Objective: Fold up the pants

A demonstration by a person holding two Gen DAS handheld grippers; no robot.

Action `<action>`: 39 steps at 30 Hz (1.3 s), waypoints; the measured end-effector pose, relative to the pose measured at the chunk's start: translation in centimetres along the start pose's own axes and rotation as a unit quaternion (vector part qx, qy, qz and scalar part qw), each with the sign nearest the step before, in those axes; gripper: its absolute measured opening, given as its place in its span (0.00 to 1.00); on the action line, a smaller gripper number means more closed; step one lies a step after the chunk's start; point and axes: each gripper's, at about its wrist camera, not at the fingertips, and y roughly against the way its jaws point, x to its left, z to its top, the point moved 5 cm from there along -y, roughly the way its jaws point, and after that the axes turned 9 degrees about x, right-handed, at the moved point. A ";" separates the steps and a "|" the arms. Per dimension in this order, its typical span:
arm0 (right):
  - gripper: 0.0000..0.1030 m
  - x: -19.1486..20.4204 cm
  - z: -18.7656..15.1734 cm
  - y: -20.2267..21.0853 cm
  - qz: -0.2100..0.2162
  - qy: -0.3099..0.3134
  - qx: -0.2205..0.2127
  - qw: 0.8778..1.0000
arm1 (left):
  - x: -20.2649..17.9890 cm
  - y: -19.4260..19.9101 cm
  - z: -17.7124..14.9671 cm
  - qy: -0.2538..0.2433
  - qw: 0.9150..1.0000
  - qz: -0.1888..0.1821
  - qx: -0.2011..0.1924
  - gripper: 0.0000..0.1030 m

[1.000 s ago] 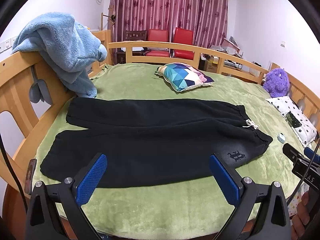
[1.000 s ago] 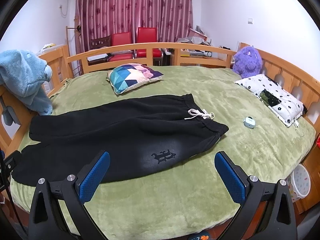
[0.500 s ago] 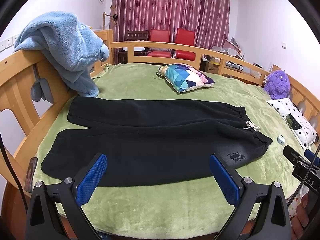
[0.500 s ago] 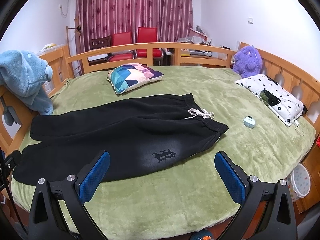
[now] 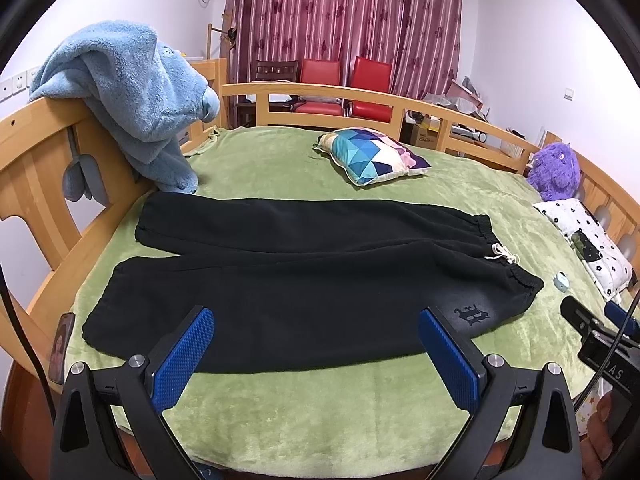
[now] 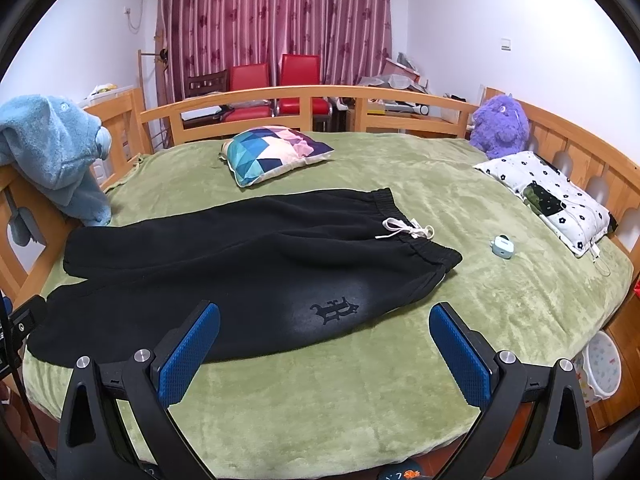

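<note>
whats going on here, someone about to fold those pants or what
A person holds a two-finger tool in each hand over a bed with a green fleece blanket. A pair of black fleece sweatpants lies spread flat on it, legs side by side, waistband with white drawstring toward the right. The left tool and right tool are both open, above the near edge of the bed, touching nothing. No fold is made yet.

Bright, even indoor light, soft shadows, sharp focus, strong fisheye bending, black corner vignette.
</note>
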 end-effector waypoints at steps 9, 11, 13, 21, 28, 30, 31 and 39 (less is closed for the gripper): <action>1.00 0.5 -0.4 0.0 -0.005 0.010 0.000 1.000 | -0.2 -0.1 0.3 -0.001 1.000 -0.001 0.003 1.00; 1.00 0.5 -0.4 0.1 -0.004 0.011 -0.001 1.000 | -0.3 0.1 0.4 -0.002 1.000 -0.003 0.001 1.00; 1.00 0.6 -0.3 0.0 -0.004 0.010 -0.002 1.000 | -0.3 0.2 0.3 -0.002 1.000 -0.001 -0.002 1.00; 1.00 0.6 -0.2 0.1 0.000 0.009 -0.001 1.000 | -0.3 0.1 0.3 -0.002 1.000 0.000 0.000 1.00; 1.00 0.9 0.0 -0.1 0.001 0.012 0.000 1.000 | 0.7 -0.1 0.0 0.002 1.000 0.002 -0.001 1.00; 1.00 1.1 0.1 -0.1 0.002 0.013 0.000 1.000 | 0.7 -0.2 0.0 0.003 1.000 0.002 -0.001 1.00; 1.00 1.2 0.1 -0.2 0.002 0.013 0.000 1.000 | 0.7 -0.2 0.0 0.003 1.000 0.003 -0.002 1.00; 1.00 1.2 -0.2 -0.2 0.001 0.008 -0.004 1.000 | 0.7 -0.3 0.0 0.002 1.000 0.002 0.000 1.00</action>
